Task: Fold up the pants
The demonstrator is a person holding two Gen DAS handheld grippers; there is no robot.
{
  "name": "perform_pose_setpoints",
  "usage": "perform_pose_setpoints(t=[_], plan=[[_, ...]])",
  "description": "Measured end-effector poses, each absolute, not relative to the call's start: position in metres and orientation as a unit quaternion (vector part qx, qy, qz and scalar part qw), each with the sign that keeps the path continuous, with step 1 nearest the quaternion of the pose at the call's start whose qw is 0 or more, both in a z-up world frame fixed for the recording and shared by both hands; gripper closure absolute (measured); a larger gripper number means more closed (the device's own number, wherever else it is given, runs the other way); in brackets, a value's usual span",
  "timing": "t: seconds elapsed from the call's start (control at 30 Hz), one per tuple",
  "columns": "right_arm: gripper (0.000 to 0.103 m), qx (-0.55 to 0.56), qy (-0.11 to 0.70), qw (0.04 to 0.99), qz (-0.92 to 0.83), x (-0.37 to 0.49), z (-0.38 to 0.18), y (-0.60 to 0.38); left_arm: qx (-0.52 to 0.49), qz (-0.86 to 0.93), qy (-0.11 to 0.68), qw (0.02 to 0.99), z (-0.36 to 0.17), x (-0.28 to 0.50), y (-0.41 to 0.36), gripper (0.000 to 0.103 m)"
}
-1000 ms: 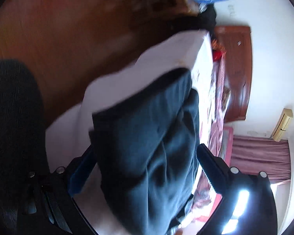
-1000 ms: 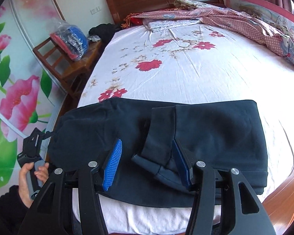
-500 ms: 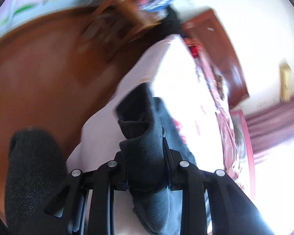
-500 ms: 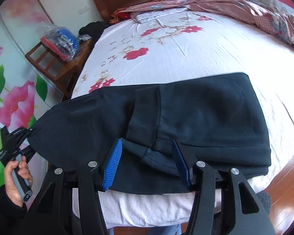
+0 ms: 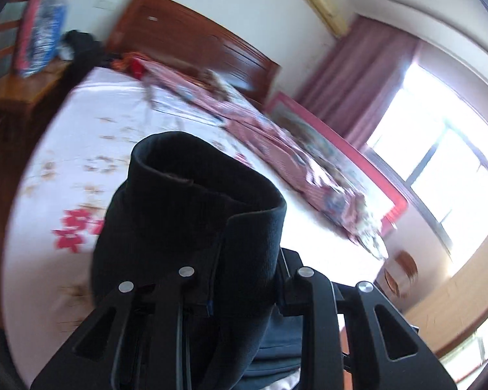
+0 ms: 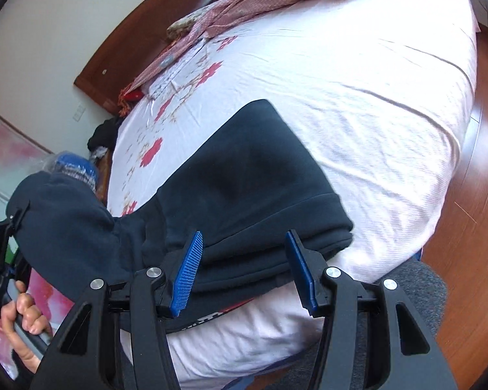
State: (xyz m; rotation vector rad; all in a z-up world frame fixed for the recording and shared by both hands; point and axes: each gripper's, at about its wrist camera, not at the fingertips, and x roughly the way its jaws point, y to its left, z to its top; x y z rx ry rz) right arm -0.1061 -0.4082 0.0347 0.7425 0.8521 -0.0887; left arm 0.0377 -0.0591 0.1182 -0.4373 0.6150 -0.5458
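Now pants (image 5: pixel 192 227) clamped in left tool (image 5: pixel 240 279), raised off bed (image 6: pixel 358 81).

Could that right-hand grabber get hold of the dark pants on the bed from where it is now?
Probably yes. The right gripper stands open, its blue fingers either side of the folded edge of the pants at the bed edge. Nothing lies between; the left gripper, shut on the pants' other end, is off to the side.

dark navy pants (image 6: pixel 244 178), folded, one end lifted

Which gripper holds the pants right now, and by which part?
The left gripper is shut on the pants, at a bunched end lifted off the bed. The right gripper is open, holding nothing.
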Motion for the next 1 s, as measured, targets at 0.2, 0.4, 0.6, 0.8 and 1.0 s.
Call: perform_pose_setpoints(t=[0.2,0.4,0.6,0.8,1.0], plan=[[0.051,0.383,0.39,0.833,-0.08,-0.134,0.023,-0.445,-0.089,-0.348,0.309,0.881,0.099,0.036,-0.177,0.078],[0.05,0.419,0.38,0.816,-0.123,-0.15,0.011,-0.474,0.136,-0.395,0.373,0.828,0.035,-0.01,-0.277,0.039],[0.05,0.406,0.362,0.836,-0.07,-0.139,0.034,-0.465,0.198,-0.437,0.314,0.819,0.077,-0.084,-0.236,0.013],[0.05,0.469,0.377,0.799,0.023,-0.094,0.028,-0.428,0.104,-0.333,0.341,0.873,0.109,-0.043,-0.1,0.006],[0.05,0.452,0.428,0.783,-0.003,-0.051,0.022,-0.395,-0.039,-0.232,0.385,0.892,0.071,-0.015,-0.017,0.006]])
